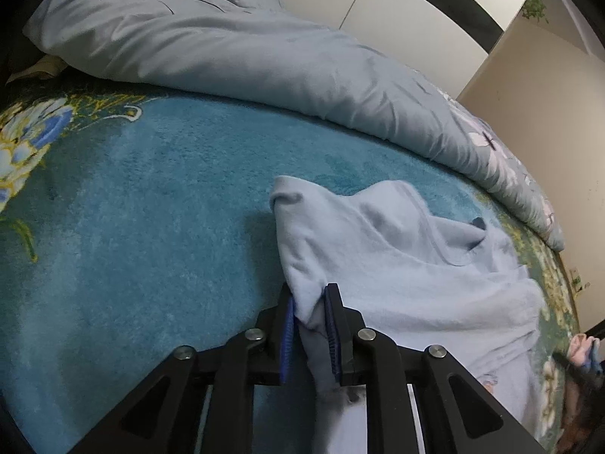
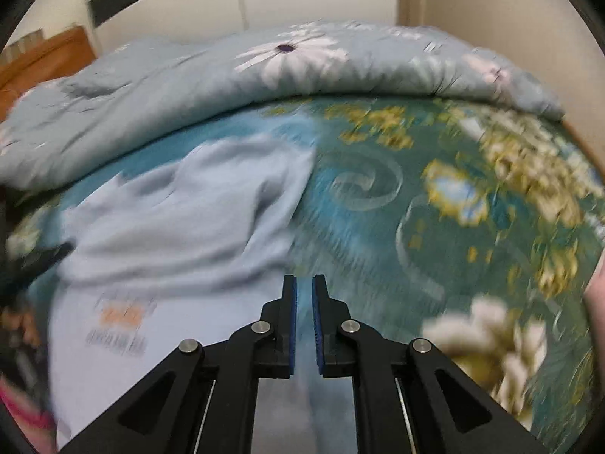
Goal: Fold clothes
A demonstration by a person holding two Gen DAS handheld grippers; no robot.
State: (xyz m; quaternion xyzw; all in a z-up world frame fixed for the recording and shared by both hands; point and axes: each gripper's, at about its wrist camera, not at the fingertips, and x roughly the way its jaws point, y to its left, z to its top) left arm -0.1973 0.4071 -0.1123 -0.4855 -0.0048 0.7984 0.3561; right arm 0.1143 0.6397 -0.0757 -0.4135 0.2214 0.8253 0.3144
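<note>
One pale blue garment (image 1: 397, 257), a soft top with a small printed patch on its front, lies rumpled on a teal floral blanket (image 1: 132, 208) that covers the bed. It sits toward the near edge of the bed, part spread flat and part bunched into folds, so the folding looks to be at an early stage.

From the left wrist view, the left gripper (image 1: 310, 325) has a bunched edge of the garment pinched between its blue pads. The cloth rises from the pinch in a small peak, which suggests the edge is being lifted so it can be carried over the rest.

From the right wrist view, which is blurred by motion, the right gripper (image 2: 304, 314) hovers just beside the garment's right edge. Its jaws stand almost together with a narrow gap, and no cloth shows between them, so it grasps nothing. It appears placed to take hold of another edge, though that is a judgement.

Beyond the garment, a grey-blue duvet (image 1: 264, 53) with pale flowers is pushed into a long roll along the far side of the bed, probably to leave folding room. Cream wardrobe doors (image 1: 416, 3) stand behind it.
</note>
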